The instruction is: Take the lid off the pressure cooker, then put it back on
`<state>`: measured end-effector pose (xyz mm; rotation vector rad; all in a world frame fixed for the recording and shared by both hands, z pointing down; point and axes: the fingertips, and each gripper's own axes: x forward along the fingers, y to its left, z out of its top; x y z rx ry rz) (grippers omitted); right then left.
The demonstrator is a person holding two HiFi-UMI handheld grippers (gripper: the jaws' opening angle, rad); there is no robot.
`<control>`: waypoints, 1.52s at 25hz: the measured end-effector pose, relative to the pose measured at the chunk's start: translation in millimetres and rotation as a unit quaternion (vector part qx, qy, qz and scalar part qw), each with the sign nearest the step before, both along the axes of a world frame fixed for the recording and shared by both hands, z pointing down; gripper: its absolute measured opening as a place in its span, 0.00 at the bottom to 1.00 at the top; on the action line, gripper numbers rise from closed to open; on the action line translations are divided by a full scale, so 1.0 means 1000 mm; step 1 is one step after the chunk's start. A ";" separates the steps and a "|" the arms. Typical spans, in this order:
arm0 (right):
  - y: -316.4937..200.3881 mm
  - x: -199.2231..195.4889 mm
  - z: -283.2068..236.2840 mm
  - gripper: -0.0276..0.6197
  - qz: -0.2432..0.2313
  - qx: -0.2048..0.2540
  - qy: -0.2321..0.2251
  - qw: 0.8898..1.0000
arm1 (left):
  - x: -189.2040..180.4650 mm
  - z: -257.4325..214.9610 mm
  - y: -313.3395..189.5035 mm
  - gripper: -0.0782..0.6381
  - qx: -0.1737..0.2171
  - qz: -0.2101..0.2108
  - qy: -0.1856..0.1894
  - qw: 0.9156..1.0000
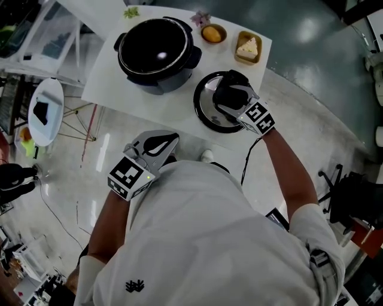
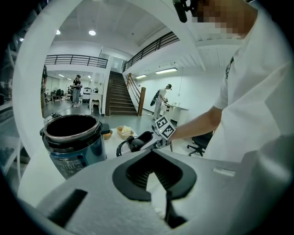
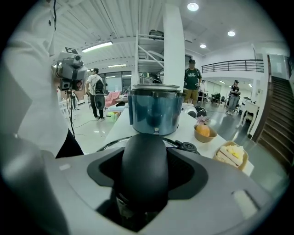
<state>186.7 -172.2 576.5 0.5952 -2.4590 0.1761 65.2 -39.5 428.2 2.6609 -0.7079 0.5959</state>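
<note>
The dark blue pressure cooker [image 1: 157, 54] stands open on the white table [image 1: 119, 89], its pot empty. It also shows in the left gripper view as the cooker [image 2: 73, 142]. Its round lid [image 1: 206, 113] is to the right of the cooker, near the table's front edge. I cannot tell whether the lid touches the table. My right gripper [image 1: 230, 94] is shut on the lid's black handle [image 3: 144, 170], which fills the space between the jaws. My left gripper [image 1: 160, 143] hangs in front of the table edge, close to my body, shut with nothing in it.
At the back right of the table are a small bowl with an orange item [image 1: 213, 33] and a wooden tray with cake [image 1: 248, 48]. A flower [image 1: 200, 18] lies behind the cooker. A round white side table [image 1: 45, 110] stands on the floor to the left.
</note>
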 end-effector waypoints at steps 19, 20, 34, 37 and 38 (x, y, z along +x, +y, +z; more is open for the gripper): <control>0.006 0.013 -0.134 0.49 0.007 0.017 -0.002 1.000 | -0.014 -0.006 -0.006 0.12 0.017 0.019 0.035 0.999; 0.006 0.012 -0.140 0.49 0.008 0.017 -0.004 1.000 | -0.015 -0.006 -0.006 0.12 0.017 0.019 0.036 0.999; -0.020 -0.030 -0.213 0.49 -0.002 0.030 -0.018 0.999 | -0.045 -0.006 -0.014 0.12 0.019 0.026 0.049 0.998; -0.029 -0.043 -0.221 0.49 -0.007 0.033 -0.018 0.999 | -0.054 -0.008 -0.016 0.12 0.019 0.024 0.053 0.998; -0.032 -0.048 -0.222 0.49 -0.008 0.035 -0.018 0.999 | -0.057 -0.008 -0.017 0.12 0.020 0.023 0.055 0.998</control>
